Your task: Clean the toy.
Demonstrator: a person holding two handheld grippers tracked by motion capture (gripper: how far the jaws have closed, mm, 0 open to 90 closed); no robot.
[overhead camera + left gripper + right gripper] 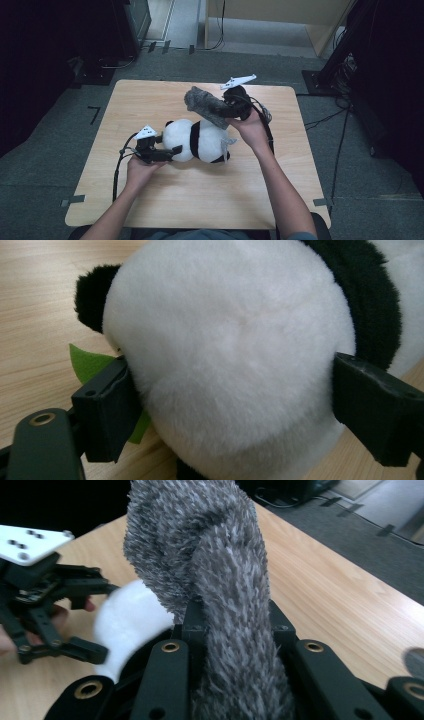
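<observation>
A black-and-white panda plush (200, 140) lies on its side in the middle of the wooden table (200, 200). My left gripper (176, 150) comes in from the left, and its two jaws press into either side of the panda's white head (235, 340). A green felt leaf (90, 362) pokes out beside the head. Just above the panda's body, my right gripper (227, 107) is shut on a grey fuzzy fabric piece (205, 106) and holds it in the air. In the right gripper view the grey fuzzy piece (200, 540) rises between the jaws, with the panda (130, 615) and the left gripper (97, 620) behind.
Bare wood stretches along the table's near edge and at its far left corner (125, 90). Dark equipment stands (345, 50) and cables (340, 130) sit on the grey floor to the right and behind the table.
</observation>
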